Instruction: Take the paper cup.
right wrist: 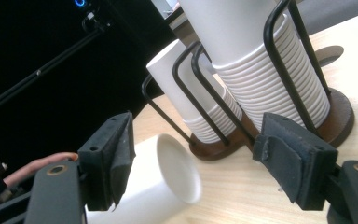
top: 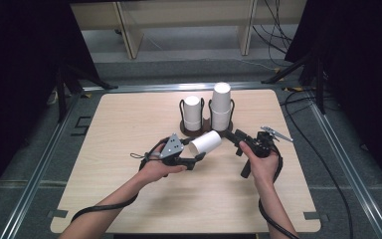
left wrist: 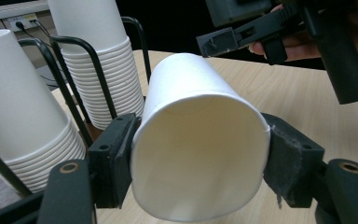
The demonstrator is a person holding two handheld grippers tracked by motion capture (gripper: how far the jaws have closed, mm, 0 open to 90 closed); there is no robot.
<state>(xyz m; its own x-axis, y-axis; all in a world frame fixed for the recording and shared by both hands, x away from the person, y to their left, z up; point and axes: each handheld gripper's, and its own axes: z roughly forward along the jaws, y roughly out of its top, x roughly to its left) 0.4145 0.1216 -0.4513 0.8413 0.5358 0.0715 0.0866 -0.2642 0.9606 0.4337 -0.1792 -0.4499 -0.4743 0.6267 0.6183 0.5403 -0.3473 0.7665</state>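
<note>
Currently: one paper cup [top: 206,142] on its side, clamped at the rim by the left gripper [top: 195,160] fingers, above mid-counter [top: 129,199]. Right gripper [top: 233,137] fingers wide, empty, near the cup's base. Wire cup holder [top: 206,127], two stacks, far edge. Likely step: handover or restacking; next move needs alignment.

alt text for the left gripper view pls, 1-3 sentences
The left claw grips a single white paper cup on its side, open mouth toward the camera, squeezed between both pads. Behind it to the left, two stacks of white cups stand upside down in a black wire holder on the wooden table; the right claw reaches in at upper right.
</note>
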